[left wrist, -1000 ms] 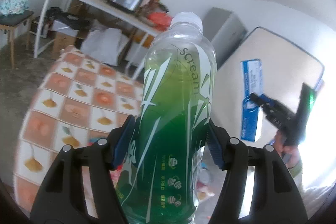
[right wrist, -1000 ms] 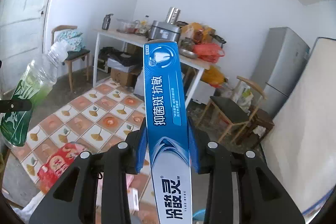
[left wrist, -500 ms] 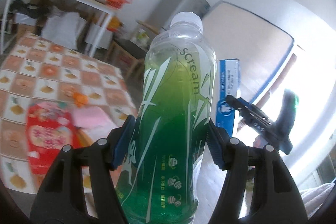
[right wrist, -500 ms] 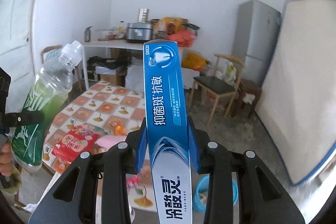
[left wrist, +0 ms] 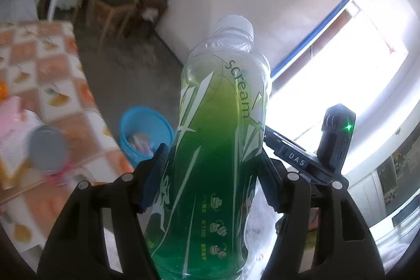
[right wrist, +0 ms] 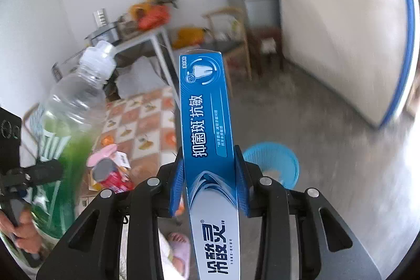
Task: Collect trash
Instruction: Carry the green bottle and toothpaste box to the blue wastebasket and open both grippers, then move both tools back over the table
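Two pieces of trash are being carried toward the blue basket (right wrist: 273,164) on the floor, beside the tiled counter (left wrist: 52,85). A green drink bottle (left wrist: 223,148) is being pinched by the left hand-held gripper (left wrist: 215,180), a blue toothpaste box (right wrist: 207,127) by the right hand-held gripper (right wrist: 210,183). Each is judged to need positioning over the basket before release. The counter edge, with a can (right wrist: 105,169) and wrappers being left there, is lying close by.
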A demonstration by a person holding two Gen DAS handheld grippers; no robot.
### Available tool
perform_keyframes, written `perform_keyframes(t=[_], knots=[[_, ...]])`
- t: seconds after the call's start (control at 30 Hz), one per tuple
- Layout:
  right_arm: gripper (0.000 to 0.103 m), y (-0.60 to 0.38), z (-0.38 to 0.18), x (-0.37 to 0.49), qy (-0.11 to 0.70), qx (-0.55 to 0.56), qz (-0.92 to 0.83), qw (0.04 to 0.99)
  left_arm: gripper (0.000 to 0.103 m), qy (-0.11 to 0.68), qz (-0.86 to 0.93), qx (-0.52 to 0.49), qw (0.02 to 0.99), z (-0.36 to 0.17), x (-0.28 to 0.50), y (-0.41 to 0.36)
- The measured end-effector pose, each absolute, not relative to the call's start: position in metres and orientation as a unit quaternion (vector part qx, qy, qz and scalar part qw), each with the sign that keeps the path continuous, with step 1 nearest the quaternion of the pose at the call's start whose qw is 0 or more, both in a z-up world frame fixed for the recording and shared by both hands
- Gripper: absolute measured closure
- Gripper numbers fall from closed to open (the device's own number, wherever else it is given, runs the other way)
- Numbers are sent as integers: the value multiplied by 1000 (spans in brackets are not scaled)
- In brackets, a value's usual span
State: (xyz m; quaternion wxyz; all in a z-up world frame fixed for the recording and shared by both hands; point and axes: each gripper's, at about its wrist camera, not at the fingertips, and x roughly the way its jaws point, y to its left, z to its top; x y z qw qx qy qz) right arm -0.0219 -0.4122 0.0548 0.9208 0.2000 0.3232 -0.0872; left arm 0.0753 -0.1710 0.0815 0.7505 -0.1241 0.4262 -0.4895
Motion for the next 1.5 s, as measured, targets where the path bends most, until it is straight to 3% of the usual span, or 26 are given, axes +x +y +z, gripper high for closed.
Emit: perform_keyframes(t=[0.5, 0.57, 0.63, 0.67, 0.9, 1.17, 1.5], knots=[[69, -533, -137, 47, 428, 442, -80, 785, 41, 599, -388, -59, 698, -55, 166, -340], [67, -557, -154, 73, 431, 458, -91, 772, 41, 612, -379, -55, 692, -63, 185, -359], [66, -583, -176, 100, 431, 480, -100, 757, 27, 627, -369, -63, 684, -70, 212, -379], [56, -595, -189, 109, 429, 496, -94, 749, 24, 627, -362, -72, 686, -70, 220, -385], [53, -602, -251, 146, 462, 498, -113, 725, 23, 587, -352, -72, 726, -55, 217, -366], [53, -586, -271, 129, 482, 479, -118, 724, 23, 577, -372, -52, 725, -50, 190, -342], [53, -578, -228, 85, 466, 431, -110, 765, 23, 527, -413, -47, 741, -18, 162, -311]])
